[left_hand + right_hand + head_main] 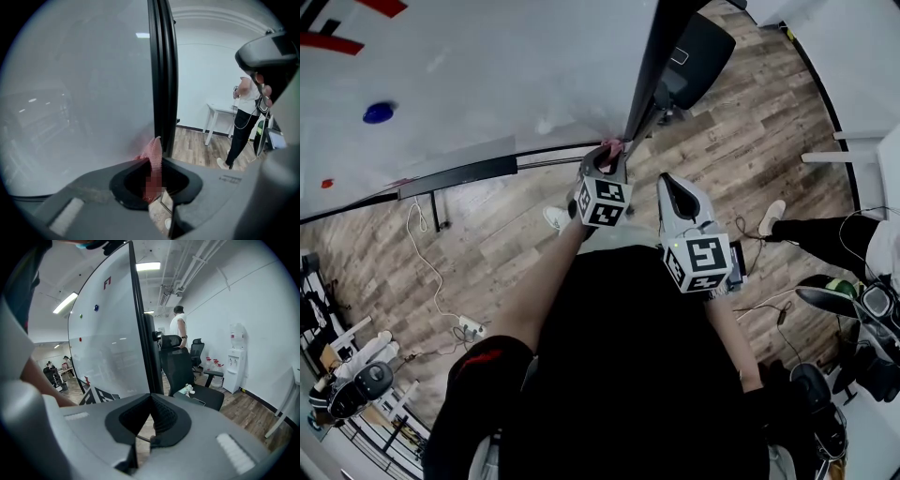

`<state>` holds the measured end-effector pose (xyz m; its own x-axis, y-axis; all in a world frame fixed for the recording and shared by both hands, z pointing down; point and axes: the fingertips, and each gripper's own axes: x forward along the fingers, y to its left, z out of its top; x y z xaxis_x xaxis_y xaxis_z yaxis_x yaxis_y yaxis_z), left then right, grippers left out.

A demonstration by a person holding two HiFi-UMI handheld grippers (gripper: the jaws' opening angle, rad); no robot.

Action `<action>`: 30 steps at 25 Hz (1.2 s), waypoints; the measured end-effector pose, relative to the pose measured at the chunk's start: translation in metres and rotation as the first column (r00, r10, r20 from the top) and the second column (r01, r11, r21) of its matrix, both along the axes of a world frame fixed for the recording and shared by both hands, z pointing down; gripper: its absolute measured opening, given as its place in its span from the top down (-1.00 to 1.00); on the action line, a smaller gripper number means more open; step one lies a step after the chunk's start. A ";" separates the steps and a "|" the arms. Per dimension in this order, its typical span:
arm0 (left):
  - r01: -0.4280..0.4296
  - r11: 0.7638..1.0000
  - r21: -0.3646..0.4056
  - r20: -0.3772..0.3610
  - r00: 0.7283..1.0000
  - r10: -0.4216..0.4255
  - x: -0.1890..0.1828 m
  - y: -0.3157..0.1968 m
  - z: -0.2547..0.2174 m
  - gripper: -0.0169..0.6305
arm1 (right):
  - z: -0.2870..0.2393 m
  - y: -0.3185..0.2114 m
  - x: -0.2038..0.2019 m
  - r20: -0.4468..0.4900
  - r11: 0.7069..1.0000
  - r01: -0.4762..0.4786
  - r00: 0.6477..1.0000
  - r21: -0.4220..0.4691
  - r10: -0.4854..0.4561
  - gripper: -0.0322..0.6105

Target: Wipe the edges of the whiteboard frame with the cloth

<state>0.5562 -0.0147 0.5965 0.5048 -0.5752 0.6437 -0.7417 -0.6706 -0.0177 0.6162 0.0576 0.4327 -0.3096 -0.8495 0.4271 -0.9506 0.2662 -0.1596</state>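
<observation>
— Pink mesh cloth [153, 152], where've we got it?
— Pinched in the L gripper [153, 185], jaws clamped on its lower part. A small peak pokes up past the tips, right at the black frame [162, 70], on the board [84, 93] side. Touching or just beside, we can't tell
— And the R gripper [150, 401]?
— Jaws together, nothing btwn them. Head view has it hanging just beside the L one, off the frame
— How'll the cloth handle, d'we reckon?
— Light & floppy, prob no stiffness of its own. The free peak will fold back the moment we drag it, so pressure has to come from the jaw tips behind it, not the loose bit
— So the grip's ok?
— Mostly. We'd hold it near the middle w/ enough fabric out front to wrap the edge; the bit showing looks short, imo. Mesh should grab dust, but it may snag on a corner
— Frame itself?
— Stiff, narrow, runs straight up. We'd judge the wipe is at its low end, w/ most of the edge left to do
</observation>
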 end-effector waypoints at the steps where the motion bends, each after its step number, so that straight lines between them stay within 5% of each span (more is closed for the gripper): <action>1: -0.005 1.000 0.000 -0.001 1.000 0.005 0.002 0.001 0.000 0.78 | 0.000 0.001 0.001 -0.001 1.000 -0.004 1.000 0.000 0.004 0.89; 20: -0.061 0.998 -0.008 -0.029 0.998 0.061 0.019 0.004 0.000 0.78 | -0.002 0.006 0.011 -0.022 0.999 -0.049 0.999 0.007 0.049 0.89; 30: -0.104 0.994 0.019 -0.142 0.984 0.105 0.000 0.009 -0.020 0.78 | -0.001 0.004 -0.018 -0.037 0.998 -0.058 0.998 -0.002 0.058 0.89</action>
<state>0.5562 -0.0058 0.5763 0.6483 -0.5216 0.5547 -0.6631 -0.7448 0.0747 0.5983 0.0620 0.4313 -0.2437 -0.8643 0.4400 -0.9697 0.2098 -0.1250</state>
